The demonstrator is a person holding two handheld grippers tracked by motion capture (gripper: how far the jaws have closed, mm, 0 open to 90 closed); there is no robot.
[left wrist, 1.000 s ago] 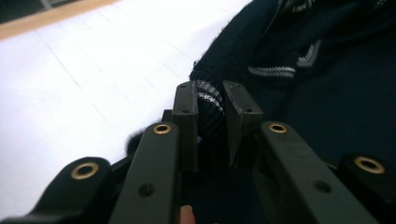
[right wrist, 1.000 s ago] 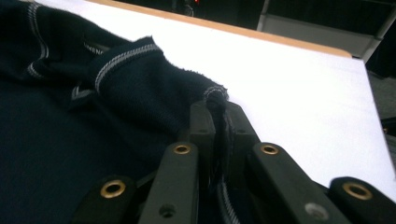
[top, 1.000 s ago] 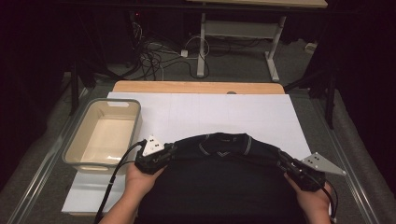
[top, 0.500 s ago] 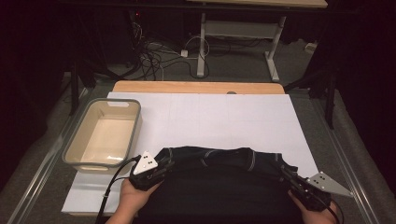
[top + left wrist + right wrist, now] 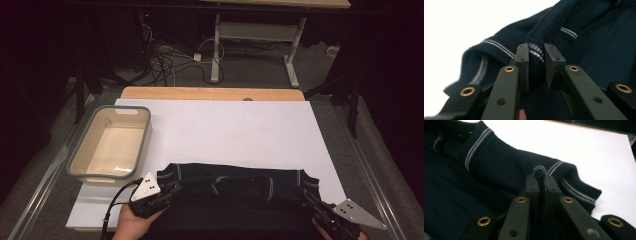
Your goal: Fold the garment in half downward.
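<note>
A dark navy knit sweater (image 5: pixel 235 200) with white-striped ribbing lies spread across the near edge of the white table cover (image 5: pixel 225 130). My left gripper (image 5: pixel 172 187) is at its left end, held by a hand. In the left gripper view the left gripper (image 5: pixel 536 55) is shut on a striped fold of the sweater (image 5: pixel 589 45). My right gripper (image 5: pixel 306 192) is at the sweater's right end. In the right gripper view the right gripper (image 5: pixel 541 180) pinches a thin ridge of the sweater (image 5: pixel 499 167) tightly between its pads.
A beige bin with a grey rim (image 5: pixel 145 135) stands empty at the left of the table. A wooden table edge (image 5: pixel 210 93) lies at the far side. Beyond it are cables (image 5: pixel 165 55) and a desk frame (image 5: pixel 255 35) on the floor.
Both hands have drawn back toward the near table edge and sunk a little, pulling the sweater with them. The sweater has gone from a raised arc to lying flatter on the table.
</note>
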